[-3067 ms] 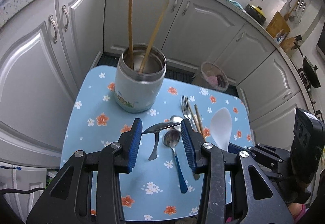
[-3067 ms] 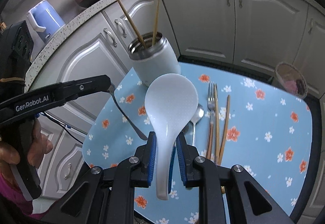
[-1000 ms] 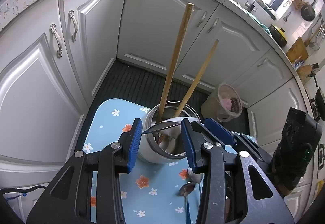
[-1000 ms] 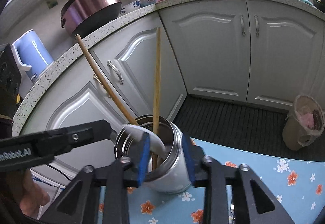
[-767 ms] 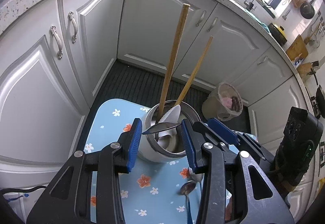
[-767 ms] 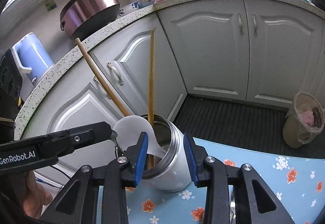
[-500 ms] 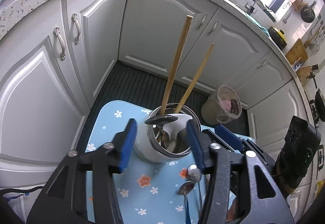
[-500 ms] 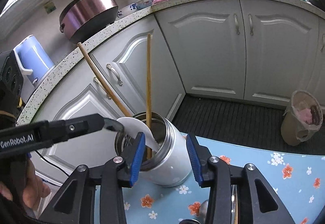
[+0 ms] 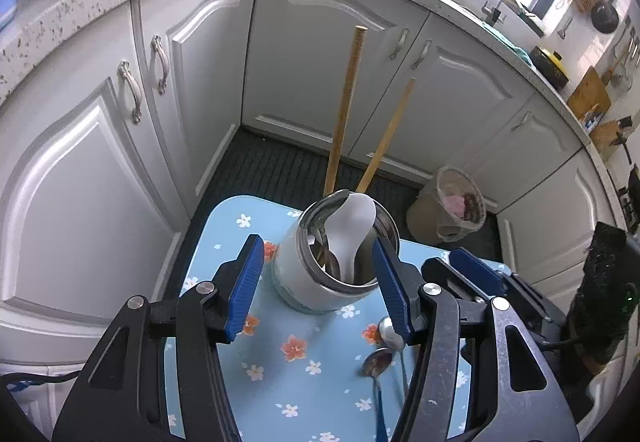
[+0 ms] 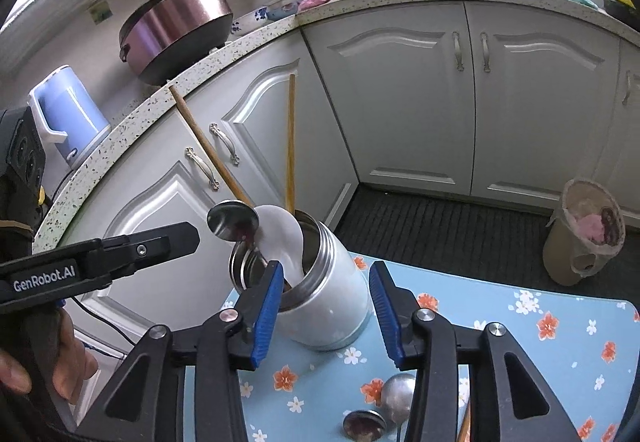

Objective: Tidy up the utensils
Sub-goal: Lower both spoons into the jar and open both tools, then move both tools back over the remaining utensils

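Note:
A steel jar [image 9: 304,282] [image 10: 340,314] stands on the blue flowered table [image 9: 304,382]. In it stand two wooden chopsticks [image 9: 346,109] [image 10: 291,145], a white spoon [image 9: 352,226] [image 10: 280,238] and a metal spoon [image 10: 234,222]. My left gripper [image 9: 316,242] hovers just above the jar's mouth, open and empty. My right gripper [image 10: 325,268] hangs over the jar from the other side. Its jaws are opening and its pads touch nothing. Two more metal spoons [image 9: 380,362] [image 10: 396,398] lie on the table near the right gripper.
White cabinets under a speckled counter [image 10: 360,5] wrap around the table. A lined waste bin [image 9: 448,209] [image 10: 584,234] sits on the dark floor mat behind the table. A pot [image 10: 176,17] and a blue kettle [image 10: 68,109] stand on the counter. A hand [image 10: 60,362] holds the left gripper.
The left gripper opened and let the metal spoon drop into the jar. The right gripper released the white spoon into the jar, widened its jaws and drew back slightly.

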`<action>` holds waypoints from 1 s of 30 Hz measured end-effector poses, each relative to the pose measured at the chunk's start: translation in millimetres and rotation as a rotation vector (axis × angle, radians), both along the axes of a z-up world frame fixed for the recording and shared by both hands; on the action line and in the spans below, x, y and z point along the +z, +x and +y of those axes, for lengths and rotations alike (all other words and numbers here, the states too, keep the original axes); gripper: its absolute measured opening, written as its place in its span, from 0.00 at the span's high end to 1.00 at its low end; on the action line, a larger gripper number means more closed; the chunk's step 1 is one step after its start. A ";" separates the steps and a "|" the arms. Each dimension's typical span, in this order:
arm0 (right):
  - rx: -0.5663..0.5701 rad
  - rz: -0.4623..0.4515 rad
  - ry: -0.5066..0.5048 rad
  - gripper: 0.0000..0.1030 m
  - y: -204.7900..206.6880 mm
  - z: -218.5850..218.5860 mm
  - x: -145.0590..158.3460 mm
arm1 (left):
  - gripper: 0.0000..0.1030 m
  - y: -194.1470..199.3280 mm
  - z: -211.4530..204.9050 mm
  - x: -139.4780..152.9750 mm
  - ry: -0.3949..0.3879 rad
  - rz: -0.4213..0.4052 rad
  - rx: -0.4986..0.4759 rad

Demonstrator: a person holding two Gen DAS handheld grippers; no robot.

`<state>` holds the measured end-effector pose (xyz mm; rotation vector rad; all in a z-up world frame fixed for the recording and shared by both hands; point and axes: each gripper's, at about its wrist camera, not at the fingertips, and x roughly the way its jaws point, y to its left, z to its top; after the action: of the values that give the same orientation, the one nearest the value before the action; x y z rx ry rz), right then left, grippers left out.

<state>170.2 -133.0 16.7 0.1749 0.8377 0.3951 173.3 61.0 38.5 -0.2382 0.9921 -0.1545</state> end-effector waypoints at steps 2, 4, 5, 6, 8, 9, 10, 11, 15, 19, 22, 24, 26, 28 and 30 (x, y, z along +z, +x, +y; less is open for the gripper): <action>-0.005 -0.003 -0.011 0.56 -4.5 -1.2 2.1 | 0.46 -3.5 -2.2 0.4 0.012 -0.006 -0.002; -0.010 -0.007 -0.018 0.56 -9.2 -3.8 4.3 | 0.46 -6.7 -3.8 0.2 0.022 -0.012 -0.003; -0.016 -0.005 -0.022 0.56 -11.7 -5.7 5.2 | 0.46 -7.3 -5.1 0.4 0.028 -0.013 -0.002; -0.022 -0.003 -0.025 0.56 -13.4 -7.4 5.8 | 0.46 -9.1 -6.3 0.2 0.034 -0.016 -0.002; -0.032 0.004 -0.023 0.56 -18.2 -12.4 6.2 | 0.46 -12.2 -8.6 -0.6 0.038 -0.016 -0.005; -0.037 0.008 -0.025 0.56 -20.8 -15.3 5.9 | 0.46 -13.8 -9.2 -1.1 0.039 -0.016 -0.004; -0.041 0.012 -0.030 0.56 -23.0 -16.6 5.3 | 0.46 -15.5 -9.6 -1.6 0.040 -0.017 -0.004; -0.046 0.018 -0.036 0.55 -26.1 -19.4 4.3 | 0.46 -17.5 -10.7 -2.6 0.039 -0.016 -0.006; -0.058 0.046 -0.059 0.55 -38.3 -33.1 -0.7 | 0.46 -26.8 -15.4 -8.2 0.030 -0.003 -0.020; -0.079 0.082 -0.081 0.55 -54.3 -53.8 -9.5 | 0.46 -38.3 -22.1 -16.6 0.008 0.014 -0.051; -0.099 0.119 -0.086 0.55 -66.8 -72.8 -19.5 | 0.46 -46.5 -31.1 -26.1 -0.006 0.038 -0.078; -0.108 0.144 -0.100 0.55 -76.0 -85.1 -27.6 | 0.46 -52.1 -38.6 -35.7 -0.013 0.060 -0.100; -0.109 0.162 -0.116 0.55 -83.7 -93.1 -34.0 | 0.46 -58.2 -44.4 -44.4 -0.016 0.079 -0.114; -0.110 0.180 -0.131 0.55 -92.2 -101.7 -42.2 | 0.46 -62.9 -49.1 -53.7 -0.023 0.102 -0.128; -0.107 0.195 -0.147 0.55 -100.3 -109.3 -50.6 | 0.46 -68.0 -53.2 -65.1 -0.027 0.128 -0.135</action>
<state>69.9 -242.3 -33.9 0.1225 1.0407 0.2173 105.2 7.8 -26.6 -0.2077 1.1339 -0.2785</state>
